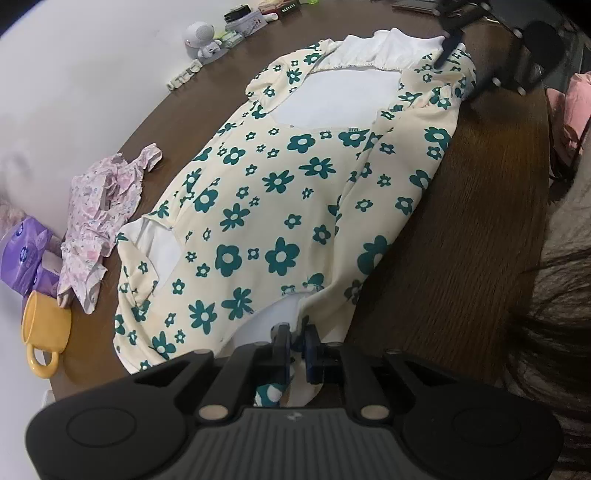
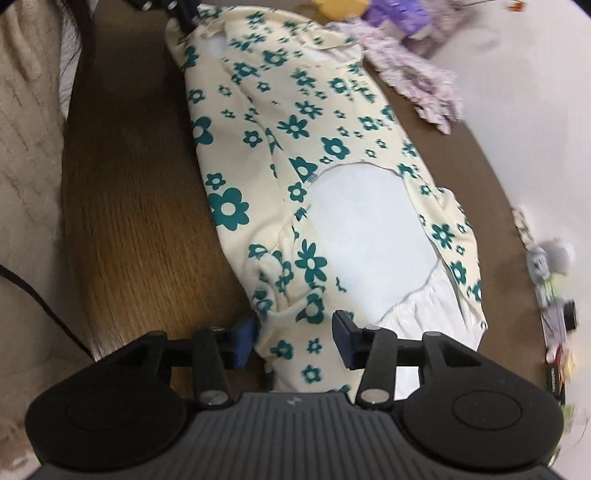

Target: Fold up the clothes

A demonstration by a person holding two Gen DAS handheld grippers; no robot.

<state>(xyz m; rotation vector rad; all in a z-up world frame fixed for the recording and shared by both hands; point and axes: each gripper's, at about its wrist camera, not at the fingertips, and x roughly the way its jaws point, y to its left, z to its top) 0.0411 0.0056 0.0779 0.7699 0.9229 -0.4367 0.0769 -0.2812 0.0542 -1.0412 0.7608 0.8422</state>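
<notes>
Left wrist view: my left gripper [image 1: 295, 347] sits at the bottom of the frame. Its blue fingers [image 1: 313, 350] are nearly closed, pinching the hem edge of a cream dress [image 1: 273, 206] printed with dark green flowers. The dress lies spread flat on the dark wooden bench [image 1: 461, 229], running away from me, its white lining showing at the open neckline at the far end. There, my right gripper [image 1: 448, 48] appears as a dark shape over the shoulder of the dress, beside the neckline. To the left of the dress lies a crumpled pink floral garment [image 1: 99, 206]. Near it are a purple packet [image 1: 27, 254] and a yellow mug [image 1: 44, 328] at the bench edge. A small white robot toy [image 1: 201, 38] stands at the far edge.

Right wrist view: the picture is somewhat blurred. My right gripper [image 2: 293, 341] has its fingers [image 2: 341, 339] spread wide, one on either side of the shoulder and sleeve fabric of the dress [image 2: 295, 122], gripping nothing. The white lining fills the neckline just ahead. The dress stretches away across the bench [image 2: 129, 206] toward my left gripper [image 2: 184, 16], which meets its far corner.
</notes>
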